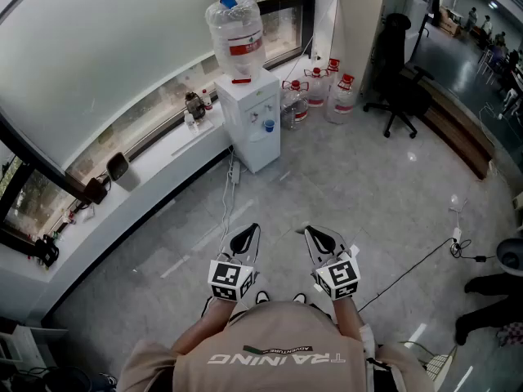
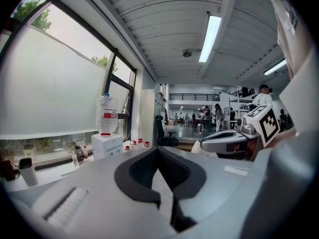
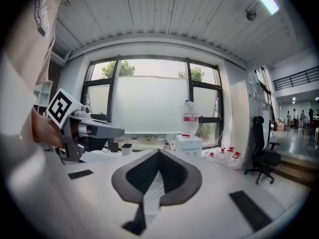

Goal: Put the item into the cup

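I see no cup and no item to put in one in any view. In the head view my left gripper (image 1: 248,233) and right gripper (image 1: 317,233) are held side by side at waist height over the grey floor, both pointing away from my body. The left gripper (image 2: 158,151) has its jaws shut, pads meeting with nothing between them. The right gripper (image 3: 158,153) is also shut and empty. Each gripper shows in the other's view: the right gripper (image 2: 224,136) and the left gripper (image 3: 117,129).
A white water dispenser (image 1: 249,113) with a large bottle stands ahead by the window ledge (image 1: 155,158), which carries small objects. Spare water bottles (image 1: 315,92) stand right of it. A black office chair (image 1: 400,80) is further right. A cable (image 1: 409,272) crosses the floor.
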Demonstrator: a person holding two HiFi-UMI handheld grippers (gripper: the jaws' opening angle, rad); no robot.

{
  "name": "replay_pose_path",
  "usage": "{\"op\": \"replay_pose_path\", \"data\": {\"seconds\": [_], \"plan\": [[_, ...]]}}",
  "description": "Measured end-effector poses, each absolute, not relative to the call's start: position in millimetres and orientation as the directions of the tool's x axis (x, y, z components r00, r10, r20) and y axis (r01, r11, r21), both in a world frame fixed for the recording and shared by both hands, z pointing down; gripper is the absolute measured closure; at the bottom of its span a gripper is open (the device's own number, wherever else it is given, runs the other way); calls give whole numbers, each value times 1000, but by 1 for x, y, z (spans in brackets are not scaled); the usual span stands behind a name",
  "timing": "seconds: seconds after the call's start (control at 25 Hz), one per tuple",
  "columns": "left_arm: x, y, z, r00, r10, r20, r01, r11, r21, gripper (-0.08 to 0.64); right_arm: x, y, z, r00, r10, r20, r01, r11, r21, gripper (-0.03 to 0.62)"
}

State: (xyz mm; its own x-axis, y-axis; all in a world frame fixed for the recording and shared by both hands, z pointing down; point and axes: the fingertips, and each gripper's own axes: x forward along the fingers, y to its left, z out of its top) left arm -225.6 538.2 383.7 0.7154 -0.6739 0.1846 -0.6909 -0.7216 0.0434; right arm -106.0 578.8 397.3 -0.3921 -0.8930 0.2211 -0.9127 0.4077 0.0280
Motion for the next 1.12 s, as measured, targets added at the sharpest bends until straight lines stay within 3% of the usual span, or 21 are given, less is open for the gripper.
{"op": "replay_pose_path", "data": {"seconds": [1.12], "plan": [[-260, 474, 392, 744, -637, 200, -658, -751, 52, 552, -140, 520, 394, -344, -913, 219, -924, 371, 93, 580]]}}
